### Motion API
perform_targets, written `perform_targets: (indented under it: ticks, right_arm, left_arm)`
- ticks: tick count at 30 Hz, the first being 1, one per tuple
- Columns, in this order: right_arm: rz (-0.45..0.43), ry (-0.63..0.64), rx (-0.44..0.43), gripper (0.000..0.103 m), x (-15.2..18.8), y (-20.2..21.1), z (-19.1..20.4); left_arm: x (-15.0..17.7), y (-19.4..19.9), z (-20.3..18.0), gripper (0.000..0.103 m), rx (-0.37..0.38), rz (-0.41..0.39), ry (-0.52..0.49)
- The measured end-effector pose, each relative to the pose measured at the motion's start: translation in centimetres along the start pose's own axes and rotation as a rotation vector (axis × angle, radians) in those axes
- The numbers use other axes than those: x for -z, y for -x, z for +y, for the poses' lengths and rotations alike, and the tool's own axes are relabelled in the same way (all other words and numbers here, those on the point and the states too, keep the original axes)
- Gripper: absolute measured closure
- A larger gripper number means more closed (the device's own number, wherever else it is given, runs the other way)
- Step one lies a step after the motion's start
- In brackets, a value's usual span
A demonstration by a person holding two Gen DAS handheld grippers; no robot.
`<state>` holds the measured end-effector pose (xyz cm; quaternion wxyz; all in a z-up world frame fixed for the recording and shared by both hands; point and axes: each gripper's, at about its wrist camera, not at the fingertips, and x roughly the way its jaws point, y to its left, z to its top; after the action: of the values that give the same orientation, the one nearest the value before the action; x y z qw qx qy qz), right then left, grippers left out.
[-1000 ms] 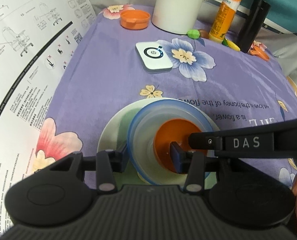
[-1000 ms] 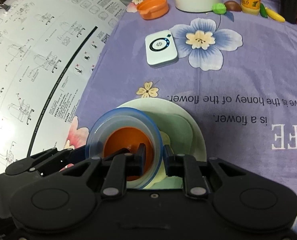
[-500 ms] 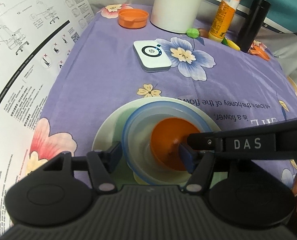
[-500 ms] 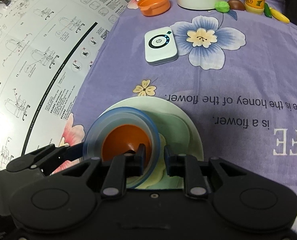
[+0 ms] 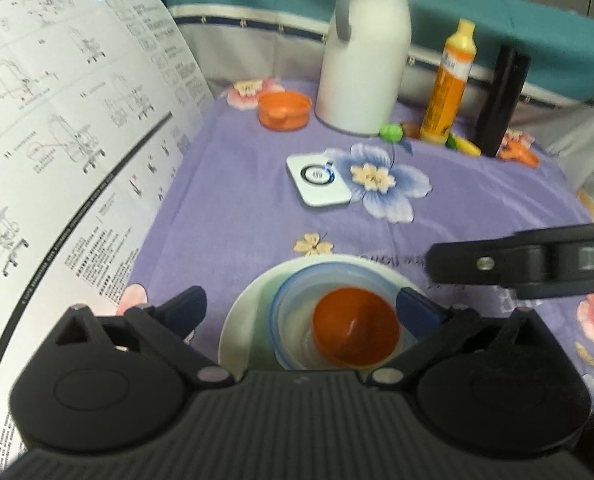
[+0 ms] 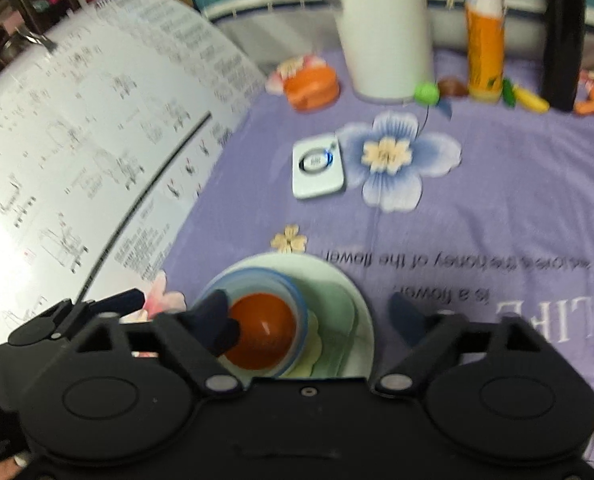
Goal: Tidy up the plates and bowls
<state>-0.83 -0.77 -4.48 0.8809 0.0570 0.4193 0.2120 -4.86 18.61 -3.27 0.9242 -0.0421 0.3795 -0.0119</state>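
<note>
Closest to me, at the near edge of the counter, I see the stack: a small round orange plastic bowl sits inside a clear bowl with a blue rim, and this one sits on a pale green round plate. All three lie on the purple tablecloth with flower print.

My left hand-held gripper is wide open. Its jaws have just been opening, and the stack is between them, but the pads do not touch it. One dark blue fingertip is left of the plate, over the cloth.

My right hand-held gripper is also spread wide, and its jaws have just been opening too. In the right wrist view its left fingertip overlaps the rim of the clear bowl; the picture is blurred, so I cannot tell if it touches. The other finger is over the cloth, right of the plate. Nothing is gripped.

On the left side of the counter a big white sheet with printed diagrams curves up.

In the middle lies a white square device with a ring mark.

Along the far edge I see, from left to right, a second low orange bowl, a tall white jug, an orange-yellow plastic bottle and a black cylinder flask.
</note>
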Motion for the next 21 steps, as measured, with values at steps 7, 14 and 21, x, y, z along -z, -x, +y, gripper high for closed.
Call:
perform_targets:
  ticks: [7,14,21]
  right_arm:
    - [-0.088,0.018,-0.003,0.0,1.3,4.5,-0.8]
    - [-0.147,0.107,0.017,0.0,3.9,7.7,-0.7]
    - [-0.144,0.164,0.053,0.0,6.1,9.2,-0.5]
  left_arm:
    - [0.7,3.6,-0.1,0.0,0.003,-0.061,-0.008]
    - [1.7,6.4,0.4,0.0,0.025,-0.092,0.008]
    - [2.9,7.6,0.0,0.0,0.002,-0.101,-0.027]
